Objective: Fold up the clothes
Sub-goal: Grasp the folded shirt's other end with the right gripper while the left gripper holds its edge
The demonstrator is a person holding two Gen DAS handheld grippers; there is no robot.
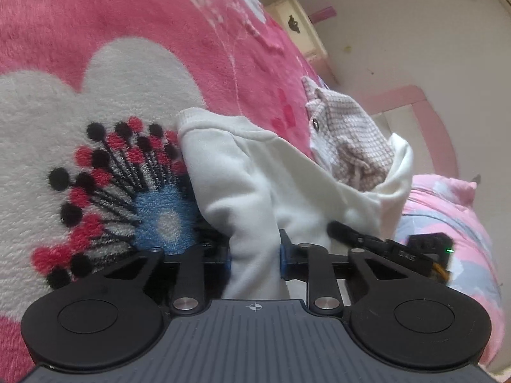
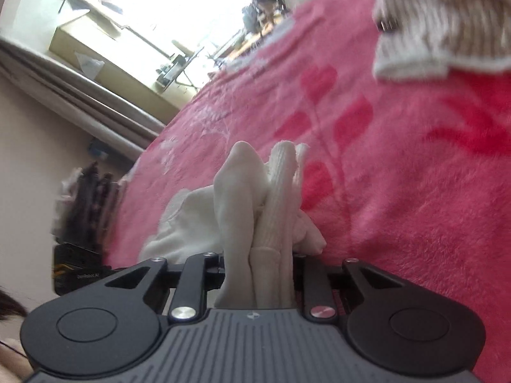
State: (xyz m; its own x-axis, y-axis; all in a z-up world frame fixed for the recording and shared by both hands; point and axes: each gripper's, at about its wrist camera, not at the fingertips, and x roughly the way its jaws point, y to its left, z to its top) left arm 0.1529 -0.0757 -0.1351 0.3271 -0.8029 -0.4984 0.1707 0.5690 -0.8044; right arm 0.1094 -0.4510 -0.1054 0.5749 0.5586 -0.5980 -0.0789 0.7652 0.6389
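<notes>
A white sweatshirt [image 1: 236, 172] rises in a bunch from the pink fleece blanket [image 1: 127, 9]. My left gripper [image 1: 255, 252] is shut on a fold of it, and the cloth hides the fingertips. In the right wrist view my right gripper [image 2: 258, 255] is shut on the same white sweatshirt [image 2: 236, 191], with its ribbed hem [image 2: 278, 198] standing up between the jaws. A black gripper body with a green light [image 1: 415, 249] shows beside the cloth in the left wrist view. A pink-and-white checked garment [image 1: 348, 140] lies crumpled just beyond the sweatshirt, and its edge appears as the checked garment [image 2: 440, 16].
The blanket bears a big white flower with red and black dots [image 1: 105, 172]. A cream nightstand [image 1: 297, 22] and a pink bed frame [image 1: 434, 127] stand past the bed. A pink-grey quilt [image 1: 453, 217] lies at right. Dark clothes [image 2: 86, 198] sit by the bed under a bright window [image 2: 143, 6].
</notes>
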